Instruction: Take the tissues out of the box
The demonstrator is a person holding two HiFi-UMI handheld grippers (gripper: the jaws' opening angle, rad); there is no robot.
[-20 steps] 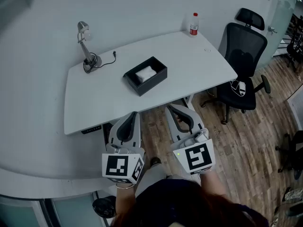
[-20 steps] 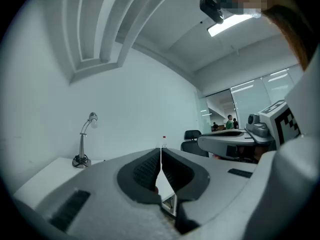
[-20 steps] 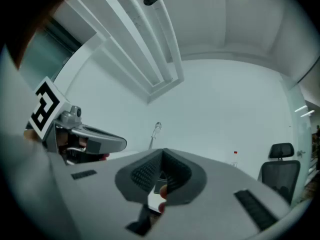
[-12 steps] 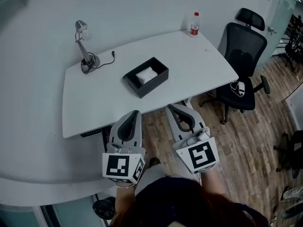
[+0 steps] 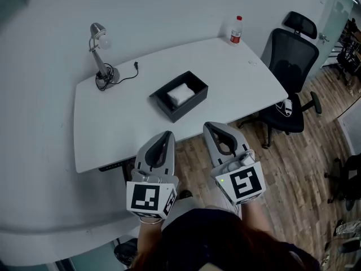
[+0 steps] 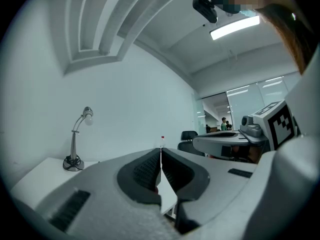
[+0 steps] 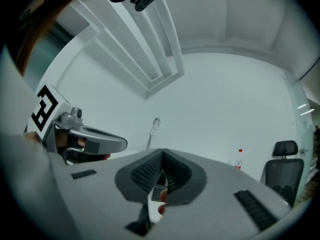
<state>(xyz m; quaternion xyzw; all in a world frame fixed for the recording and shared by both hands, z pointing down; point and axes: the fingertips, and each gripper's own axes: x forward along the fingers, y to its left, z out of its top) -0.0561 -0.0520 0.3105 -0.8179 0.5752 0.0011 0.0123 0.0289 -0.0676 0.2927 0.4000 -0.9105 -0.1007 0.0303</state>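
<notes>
Head view: tissues [image 5: 181, 94] partly hidden w/in box [image 5: 192, 107].

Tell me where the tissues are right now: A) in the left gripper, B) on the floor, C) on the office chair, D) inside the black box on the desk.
D: the white tissues lie inside the open black box on the desk, while the left gripper and right gripper are shut and empty, short of the desk edge.

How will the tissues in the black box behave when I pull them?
The tissues show as a loose white wad, so they'll probably be floppy and light. The black box looks shallow and open-topped and sits unheld on the table, so it may slide or lift as they come out.
</notes>
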